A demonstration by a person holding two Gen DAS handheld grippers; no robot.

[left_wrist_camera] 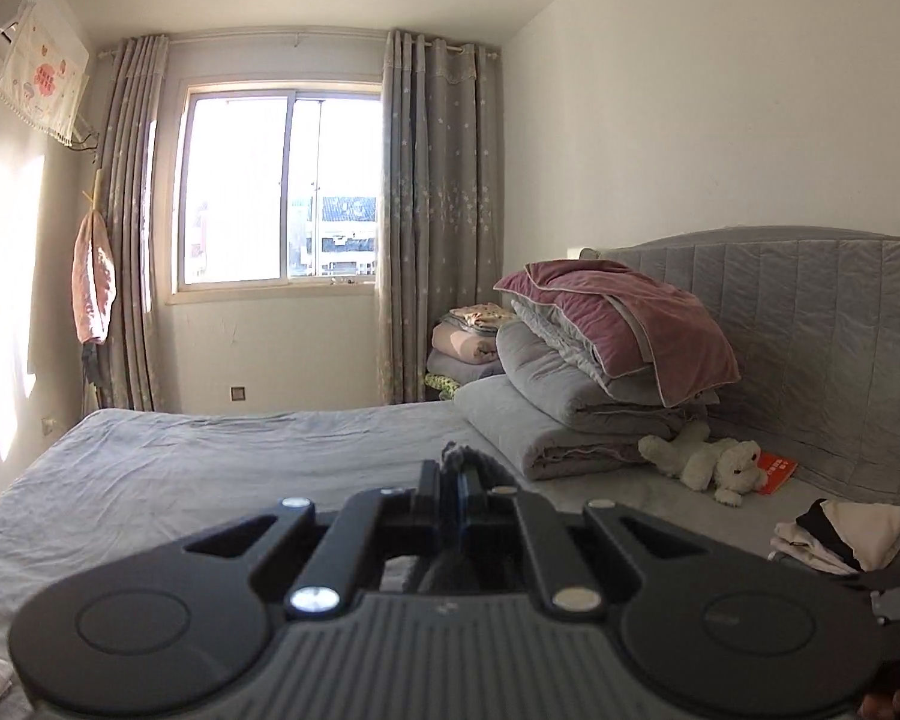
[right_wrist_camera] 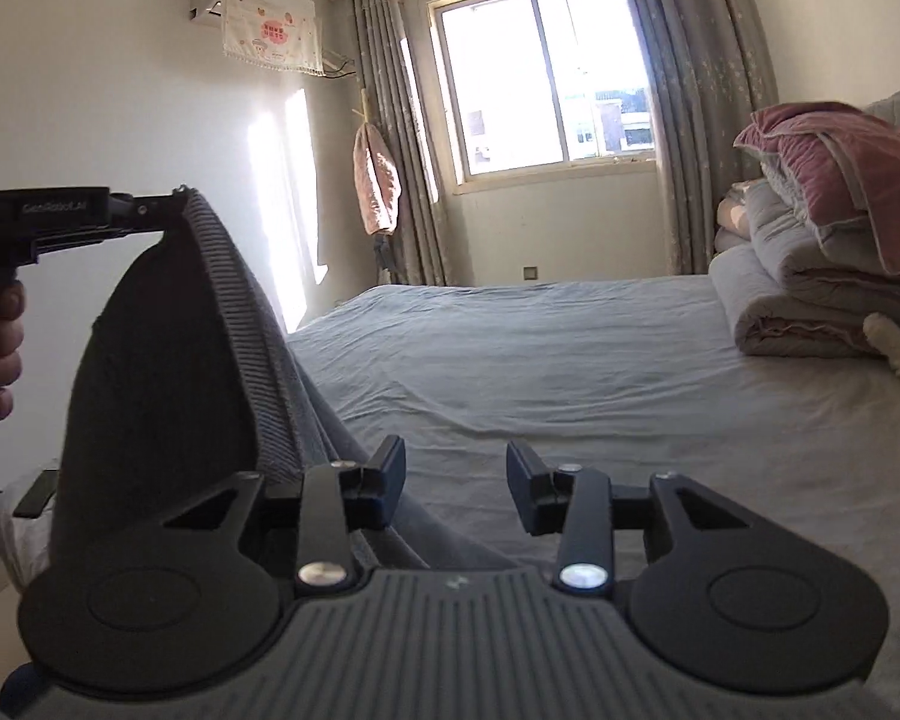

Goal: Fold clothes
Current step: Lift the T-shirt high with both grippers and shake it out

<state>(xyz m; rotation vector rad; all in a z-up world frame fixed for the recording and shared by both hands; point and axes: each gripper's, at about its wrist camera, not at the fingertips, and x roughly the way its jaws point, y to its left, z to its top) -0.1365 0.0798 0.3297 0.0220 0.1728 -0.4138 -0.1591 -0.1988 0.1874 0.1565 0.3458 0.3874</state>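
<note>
The left gripper (right_wrist_camera: 171,204) is clamped on the top edge of the dark grey ribbed knit garment (right_wrist_camera: 168,360), which hangs above the near edge of the grey-sheeted bed (right_wrist_camera: 570,372). The right gripper (right_wrist_camera: 456,489) is spread apart, empty, just right of the hanging fabric. Recommended: the operator closes the right gripper on a matching 2nd corner approx. level w/ the first, then pulls taut before lowering onto the bed.

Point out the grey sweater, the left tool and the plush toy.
grey sweater (right_wrist_camera: 228,324): right wrist view, ribbed hem hanging down.
left tool (right_wrist_camera: 171,204): right wrist view, tips clamping the sweater's top edge.
plush toy (left_wrist_camera: 705,459): left wrist view, white body.
</note>
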